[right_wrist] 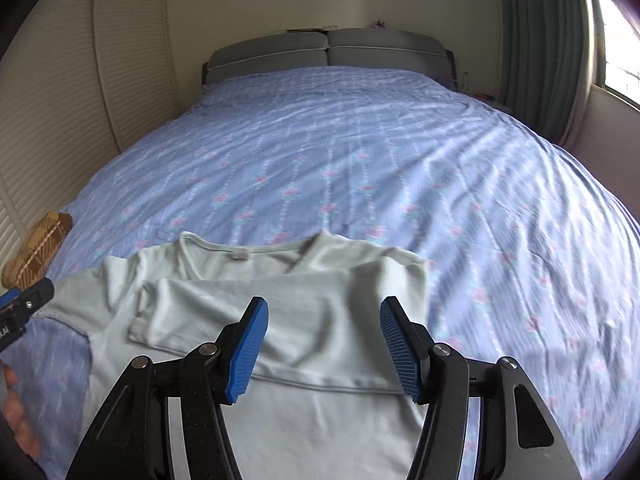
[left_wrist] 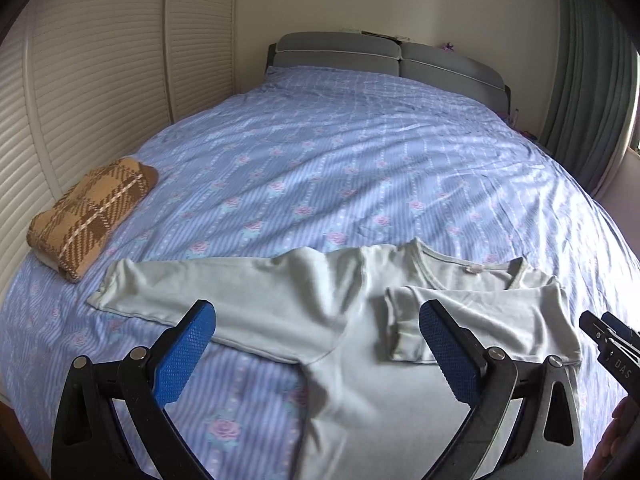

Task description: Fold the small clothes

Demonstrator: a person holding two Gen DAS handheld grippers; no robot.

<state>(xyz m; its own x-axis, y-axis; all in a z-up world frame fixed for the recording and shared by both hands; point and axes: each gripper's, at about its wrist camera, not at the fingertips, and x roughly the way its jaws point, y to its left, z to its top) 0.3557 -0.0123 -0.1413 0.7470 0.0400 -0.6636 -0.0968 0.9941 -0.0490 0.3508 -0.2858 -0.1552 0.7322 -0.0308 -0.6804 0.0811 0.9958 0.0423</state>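
A pale green long-sleeved shirt (left_wrist: 352,360) lies flat on the bed, neckline away from me. Its left sleeve (left_wrist: 192,288) stretches out to the left. Its right sleeve (right_wrist: 256,312) is folded across the chest. My left gripper (left_wrist: 316,344) is open and empty, above the shirt's left armpit area. My right gripper (right_wrist: 324,344) is open and empty, above the folded right sleeve. The shirt also shows in the right wrist view (right_wrist: 312,420). The right gripper's tip shows at the right edge of the left wrist view (left_wrist: 608,340).
A folded brown plaid garment (left_wrist: 88,216) lies at the bed's left edge. The blue floral bedspread (left_wrist: 340,152) covers the bed up to a grey headboard (left_wrist: 384,60). White louvred doors (left_wrist: 80,100) stand on the left, a green curtain (left_wrist: 592,80) on the right.
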